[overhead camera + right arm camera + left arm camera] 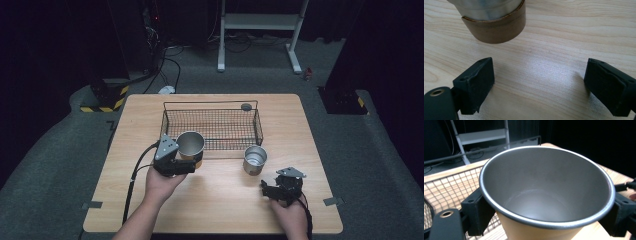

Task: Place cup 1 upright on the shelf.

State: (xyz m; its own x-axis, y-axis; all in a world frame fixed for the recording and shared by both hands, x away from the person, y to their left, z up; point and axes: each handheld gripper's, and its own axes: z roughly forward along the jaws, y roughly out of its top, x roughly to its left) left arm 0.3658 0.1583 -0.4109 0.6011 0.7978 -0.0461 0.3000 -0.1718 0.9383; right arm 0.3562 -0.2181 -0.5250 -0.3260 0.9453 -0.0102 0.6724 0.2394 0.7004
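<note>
beside the wire basket (210, 127) — left gripper (192, 165) fingers pinch a steel cup (190, 145); right gripper (267, 190) fingers spread near another cup (255, 160).

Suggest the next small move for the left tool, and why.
Probably carry the cup forward over the near rim of the wire basket. The left tool is shut on the cup just in front of the basket, while the right tool waits open near the second cup.

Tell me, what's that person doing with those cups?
A person holds a hand-held gripper in each hand at a wooden table. The left hand-held gripper is clamped around a metal cup, right by a wire basket. The right hand-held gripper is open, low over bare wood, a little short of a second metal cup standing on the table.
</note>
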